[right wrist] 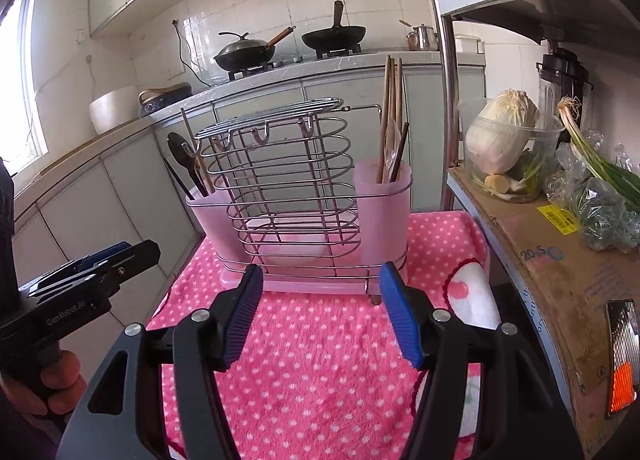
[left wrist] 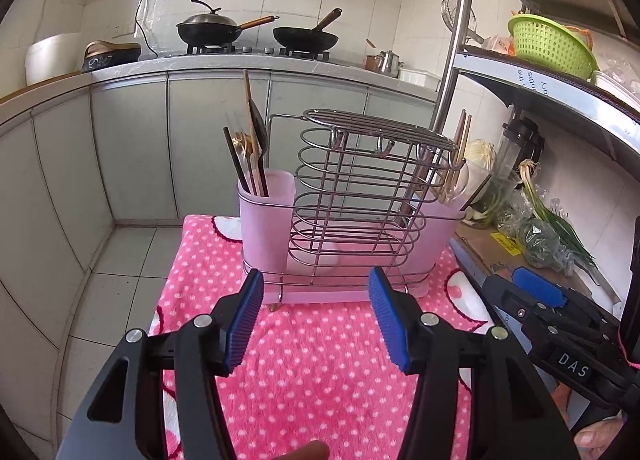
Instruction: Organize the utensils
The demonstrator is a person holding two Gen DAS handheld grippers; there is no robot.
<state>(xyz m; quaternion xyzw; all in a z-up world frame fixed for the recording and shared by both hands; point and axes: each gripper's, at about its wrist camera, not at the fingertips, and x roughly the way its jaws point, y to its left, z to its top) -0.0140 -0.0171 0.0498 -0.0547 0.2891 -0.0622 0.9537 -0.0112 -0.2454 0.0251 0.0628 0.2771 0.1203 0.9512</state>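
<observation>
A wire utensil rack (left wrist: 352,196) with two pink plastic cups stands on a pink polka-dot towel (left wrist: 312,360) in a kitchen. The left cup (left wrist: 266,216) holds chopsticks, a dark spatula and gold cutlery (left wrist: 250,156); the right cup (right wrist: 382,212) holds wooden chopsticks (right wrist: 393,116) and a spoon. The left gripper (left wrist: 316,316) hovers just before the rack, blue pads spread wide, holding nothing. The right gripper (right wrist: 320,312) does the same, also spread and empty. White lettering reads "DAS" on the right gripper seen from the left camera and "GenRobot.AI" on the left gripper seen from the right camera. A cardboard sheet (right wrist: 560,272) on the shelf shows "20" beside a blue logo
</observation>
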